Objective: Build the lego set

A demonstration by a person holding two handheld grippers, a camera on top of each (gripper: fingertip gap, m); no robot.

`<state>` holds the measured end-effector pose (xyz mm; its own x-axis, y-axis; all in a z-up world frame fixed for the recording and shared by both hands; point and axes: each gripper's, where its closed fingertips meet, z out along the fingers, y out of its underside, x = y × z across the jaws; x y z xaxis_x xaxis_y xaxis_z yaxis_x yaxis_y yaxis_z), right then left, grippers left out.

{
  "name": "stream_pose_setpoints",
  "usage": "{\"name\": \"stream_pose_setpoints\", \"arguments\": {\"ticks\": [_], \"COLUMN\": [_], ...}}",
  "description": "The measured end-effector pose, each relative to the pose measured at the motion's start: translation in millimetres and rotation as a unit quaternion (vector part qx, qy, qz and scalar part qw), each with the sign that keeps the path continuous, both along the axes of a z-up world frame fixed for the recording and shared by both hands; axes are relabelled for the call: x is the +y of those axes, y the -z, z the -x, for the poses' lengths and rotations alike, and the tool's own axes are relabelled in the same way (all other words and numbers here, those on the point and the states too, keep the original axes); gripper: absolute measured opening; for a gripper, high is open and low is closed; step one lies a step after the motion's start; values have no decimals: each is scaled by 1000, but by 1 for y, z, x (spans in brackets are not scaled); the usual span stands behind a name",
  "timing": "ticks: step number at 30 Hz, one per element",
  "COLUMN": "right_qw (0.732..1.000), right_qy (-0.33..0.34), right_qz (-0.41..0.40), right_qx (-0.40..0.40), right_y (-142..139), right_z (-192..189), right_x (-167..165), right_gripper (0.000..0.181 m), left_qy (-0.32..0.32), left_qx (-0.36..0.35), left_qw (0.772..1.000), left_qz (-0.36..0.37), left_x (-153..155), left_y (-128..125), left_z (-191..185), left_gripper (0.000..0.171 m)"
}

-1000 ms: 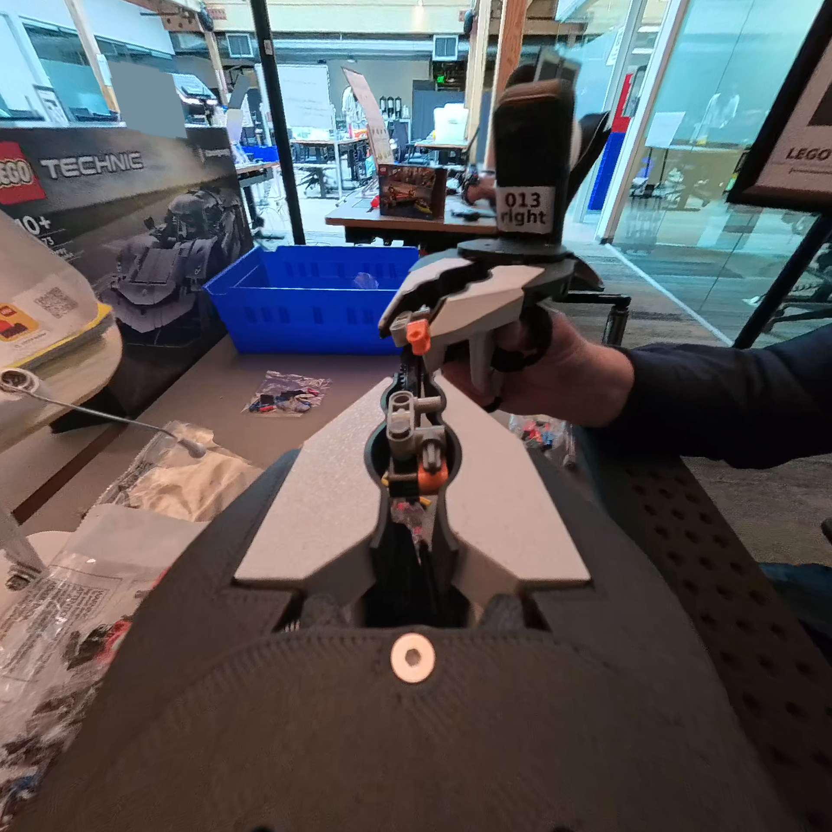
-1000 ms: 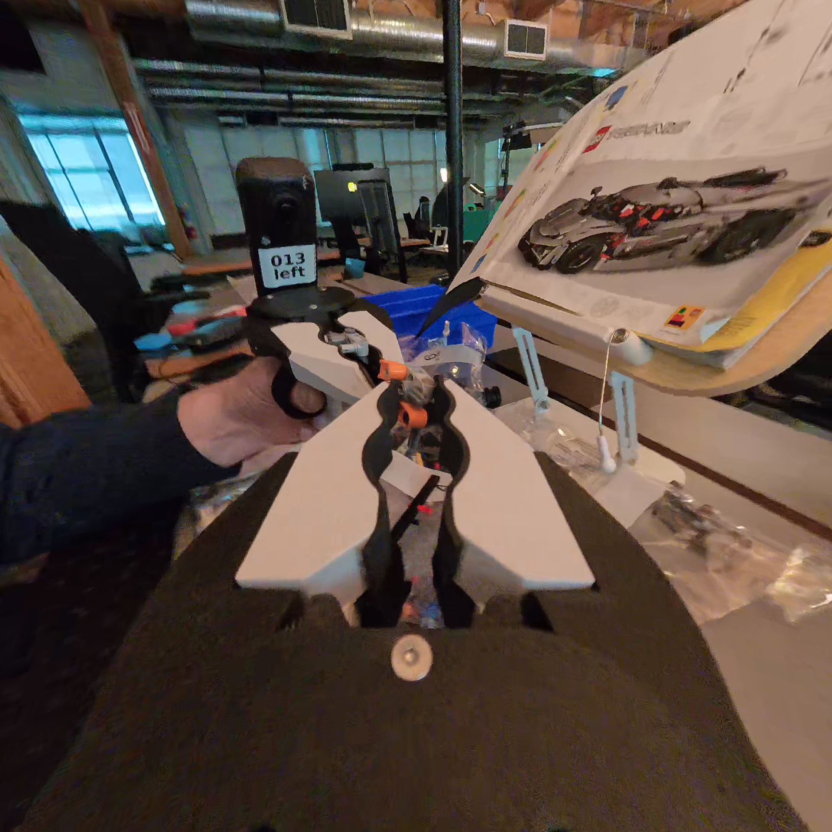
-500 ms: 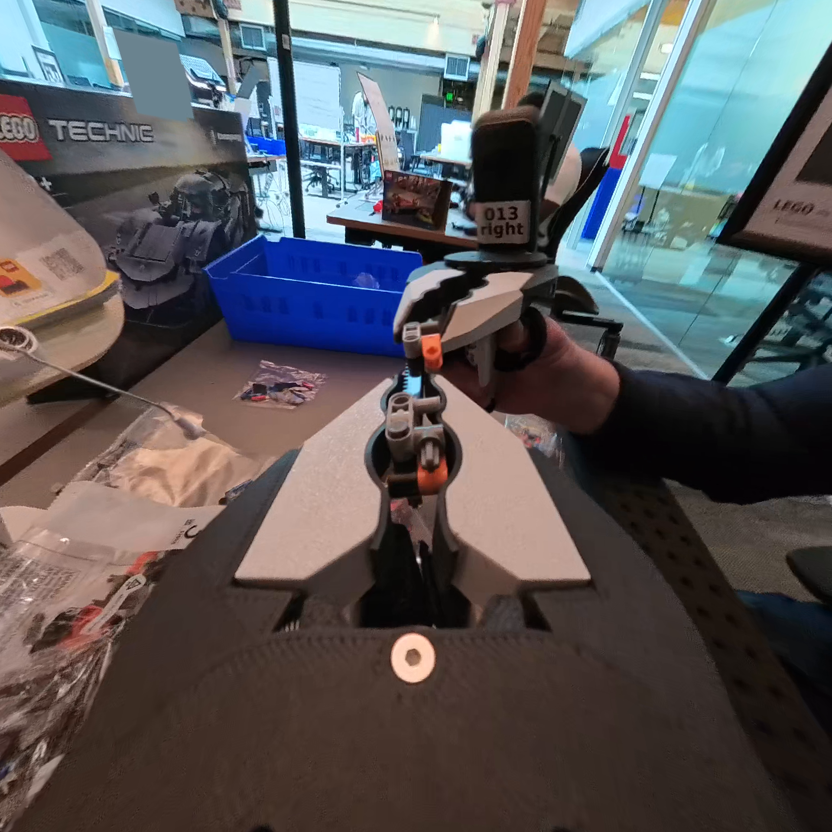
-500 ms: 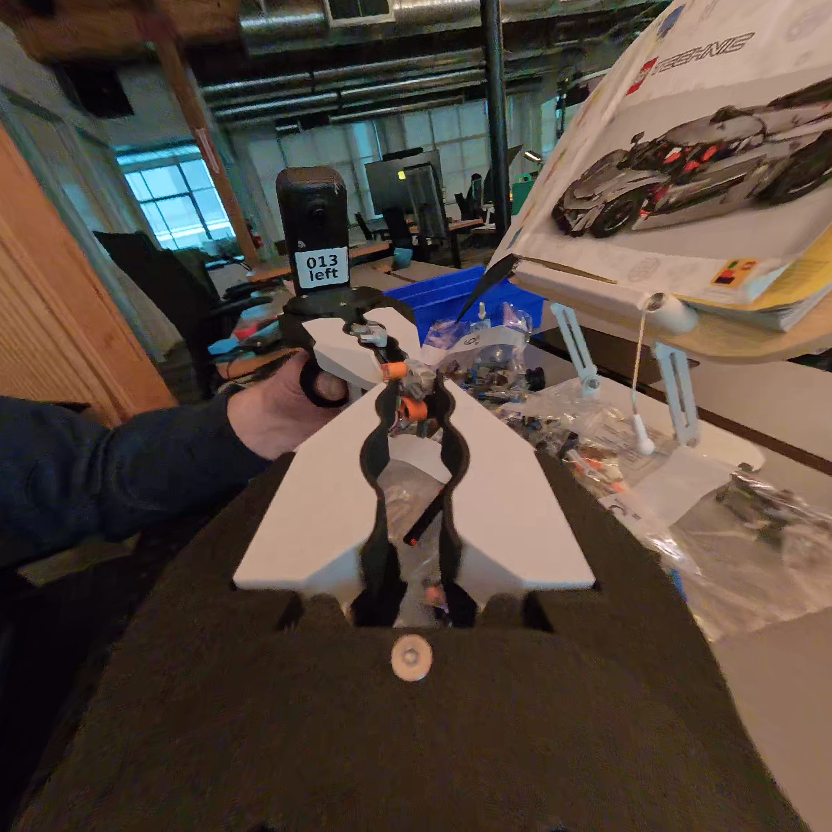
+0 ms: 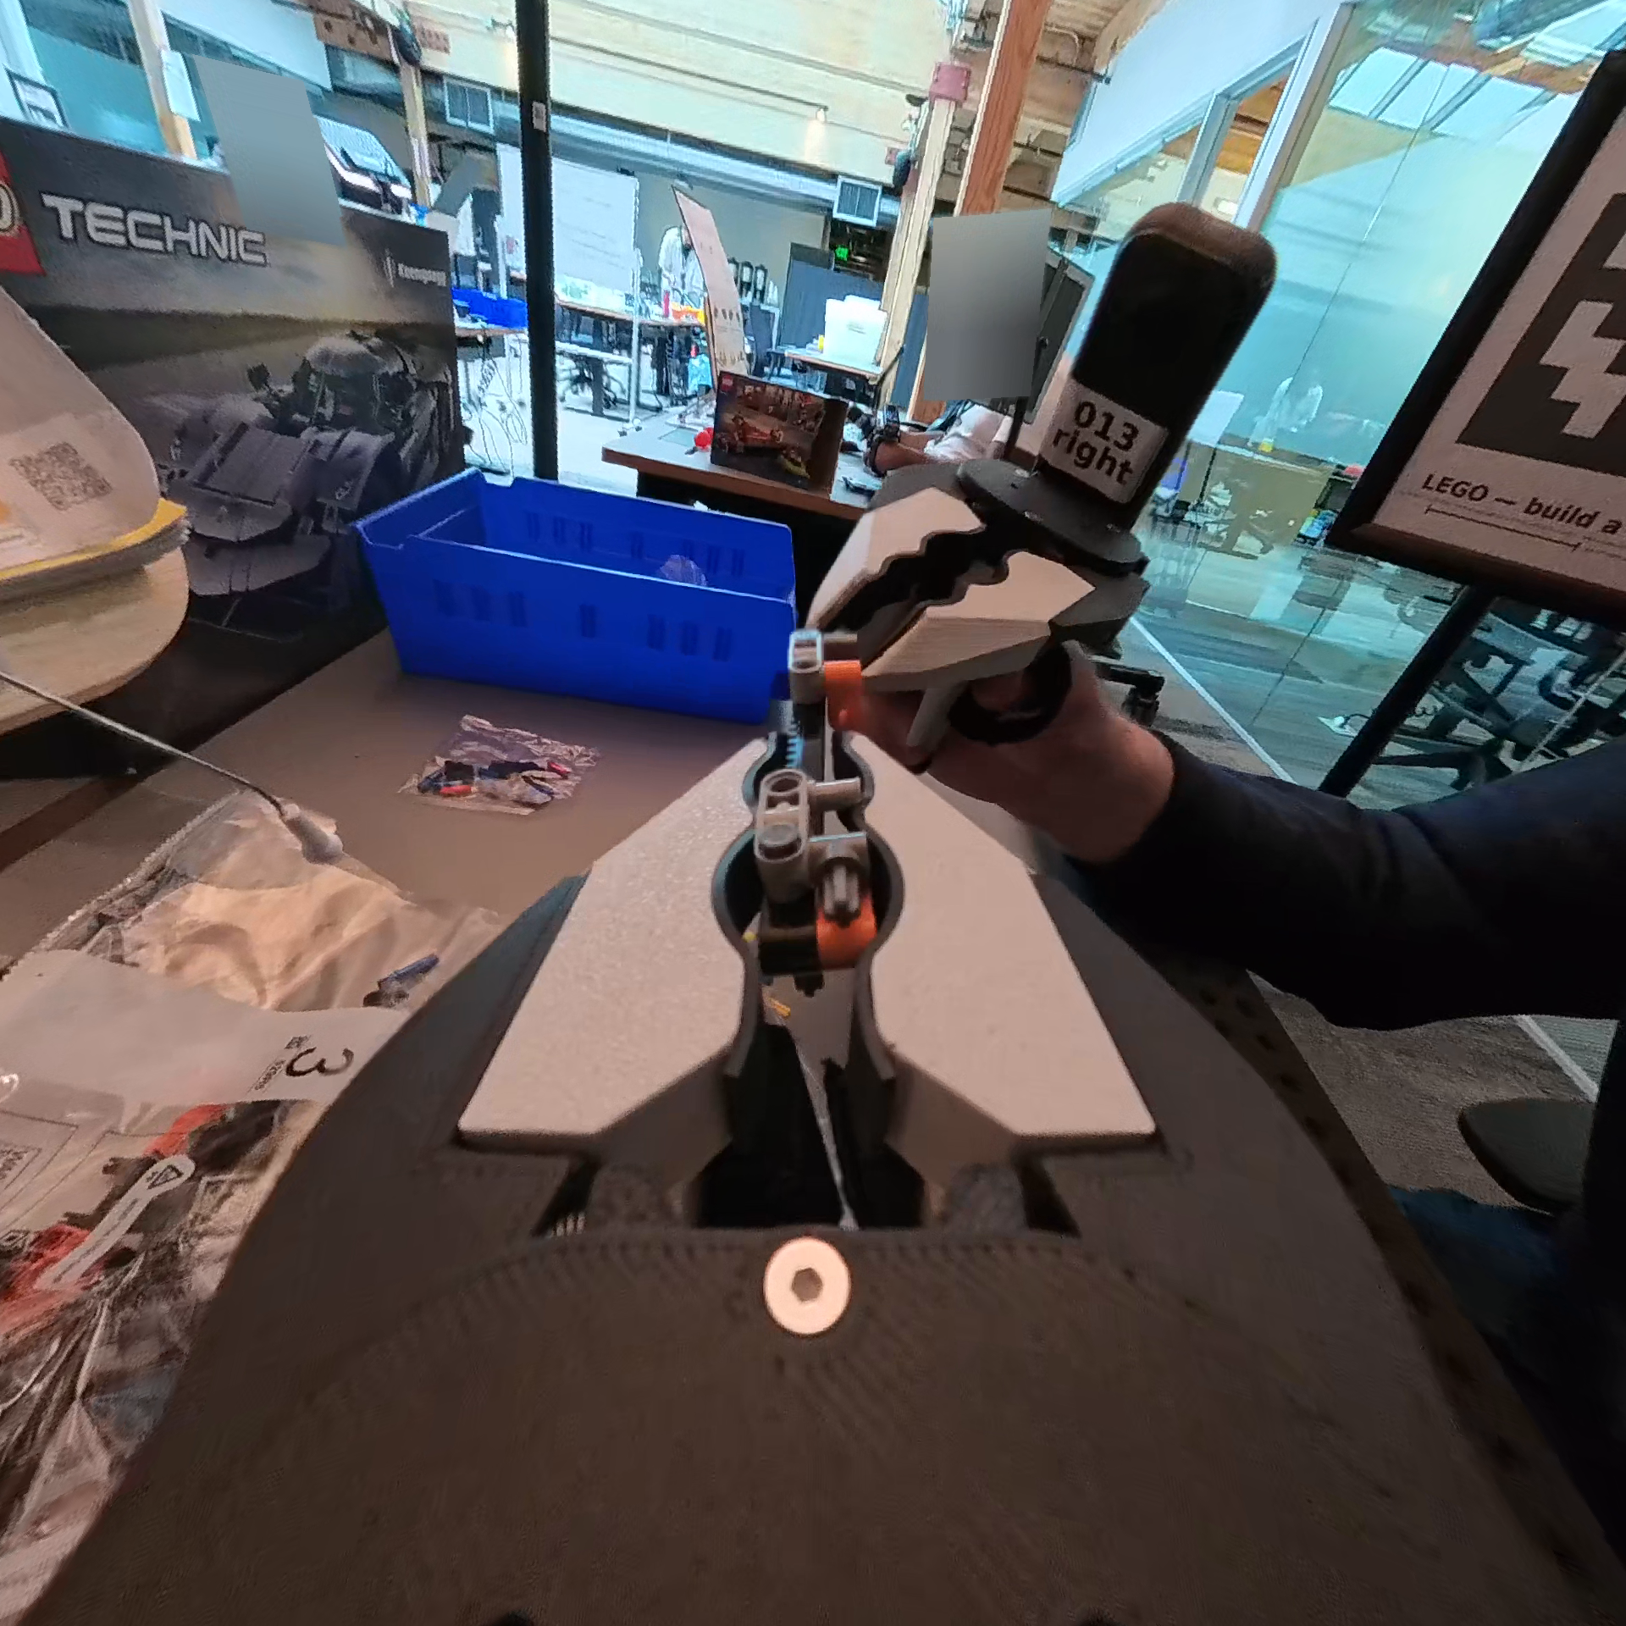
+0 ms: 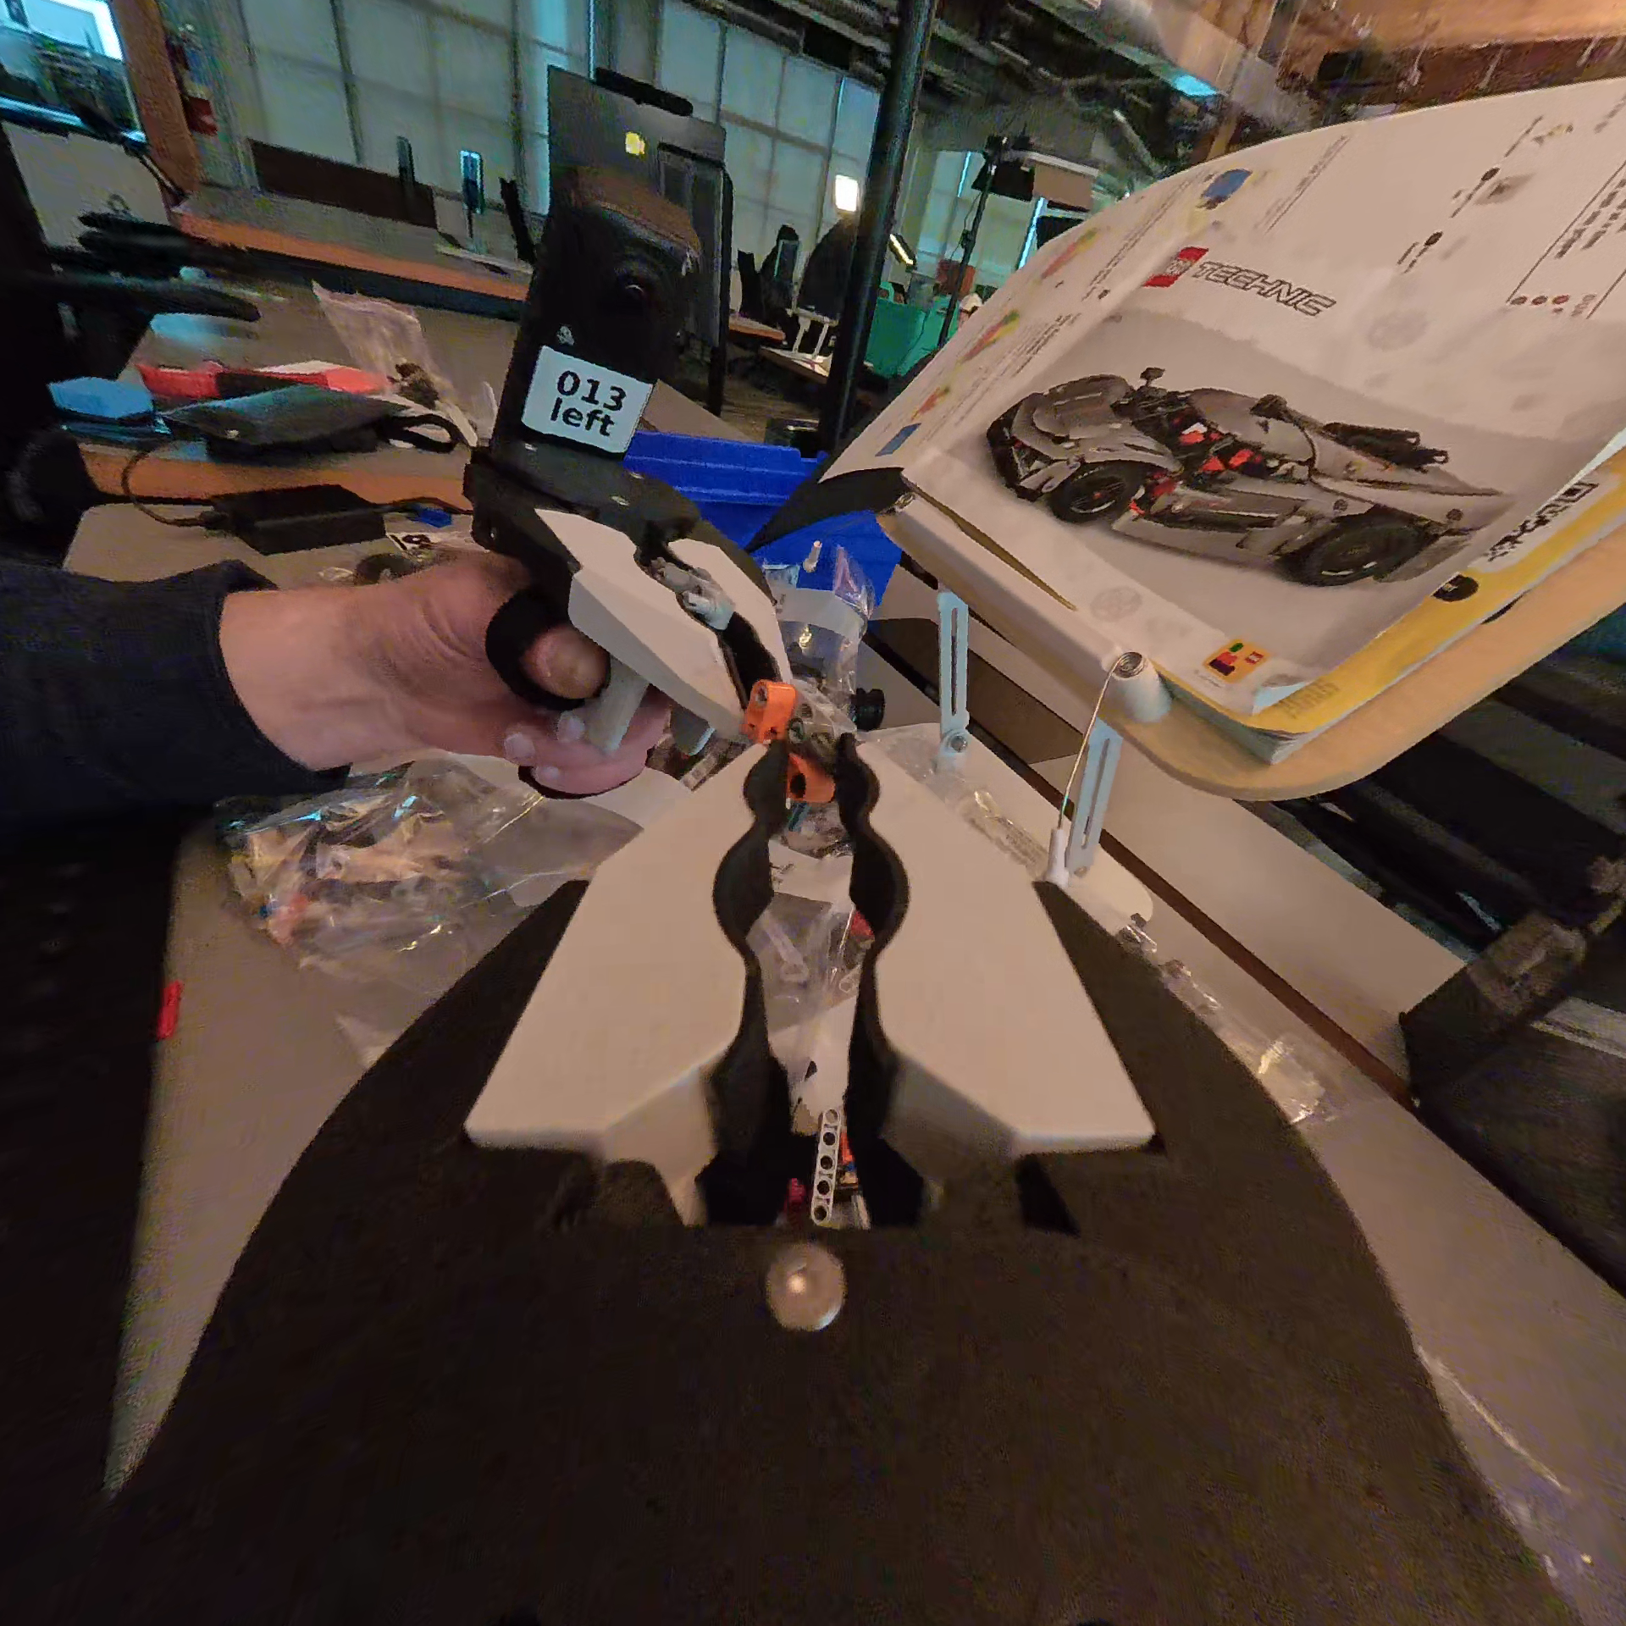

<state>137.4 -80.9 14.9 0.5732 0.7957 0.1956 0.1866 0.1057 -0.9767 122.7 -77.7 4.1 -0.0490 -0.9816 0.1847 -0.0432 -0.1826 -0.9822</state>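
Oddly, the hardest thing to read is the meeting point itself: at the centre of the right wrist view the two orange pieces crowd together, and I cannot tell whether they touch. The left gripper [image 5: 805, 796] has its pale, grainy fingers closed on a small grey and orange lego assembly [image 5: 805, 867], a knobbly cluster of grey connectors with an orange block at its lower end, seated in the rounded black hollow between the fingers. What runs deeper into that gap is lost in shadow. Above it, at centre frame, the right gripper [image 5: 823, 664] pinches a grey and orange lego piece [image 5: 823, 682] at its very tips, with a hand [image 5: 1038, 765] wrapped round the handle and a dark sleeve cut off at the right edge. A ribbed blue bin [image 5: 581, 607] sits upper left of centre on the counter [image 5: 352, 757], with a small clear bag of parts [image 5: 497, 774] below it and crinkled plastic bags [image 5: 176, 950] at lower left, partly covered by the gripper body. In the right wrist view an instruction booklet [image 6: 1276, 440] on a curved wooden stand [image 6: 1364, 748] fills the upper right, its far pages blurred.
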Motion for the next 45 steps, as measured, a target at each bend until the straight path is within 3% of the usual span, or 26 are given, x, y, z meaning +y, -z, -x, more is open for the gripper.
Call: {"name": "stream_pose_setpoints", "arguments": {"ticks": [9, 15, 22, 27, 30, 35, 42, 45], "right_qw": [988, 986, 999, 997, 998, 984, 970, 968], "right_qy": [-105, -126, -35, 0, -37, -171, -238, -243], "right_qz": [83, 79, -13, -37, -12, 36, 47, 57], "right_qx": [81, 76, -29, -73, -44, 21, -8, 9], "right_y": [-1, -2, 2, 5, 4, -1, 10, 9], "right_z": [5, 7, 4, 0, 0, 4, 15, 15], "right_x": [-14, -19, -15, -11, -16, -43, -63, -61], "right_gripper": [5, 4, 4, 3, 3, 1, 2, 2], "left_qy": [23, 35, -12, -37, -17, 68, 134, 130], "left_qx": [-9, -11, 5, 8, -3, -10, 8, 9], "left_qw": [999, 999, 999, 999, 1000, 997, 990, 990], "left_qz": [-20, -25, -33, -24, -6, -16, -51, -58], "left_x": [-8, -12, -4, 2, -2, -24, -43, -43], "left_y": [-6, -7, -5, -2, -3, -4, 2, 1], "left_z": [4, 6, 2, -3, -3, 0, 10, 10], "left_gripper": [10, 10, 10, 10, 10, 10, 11, 11]}}
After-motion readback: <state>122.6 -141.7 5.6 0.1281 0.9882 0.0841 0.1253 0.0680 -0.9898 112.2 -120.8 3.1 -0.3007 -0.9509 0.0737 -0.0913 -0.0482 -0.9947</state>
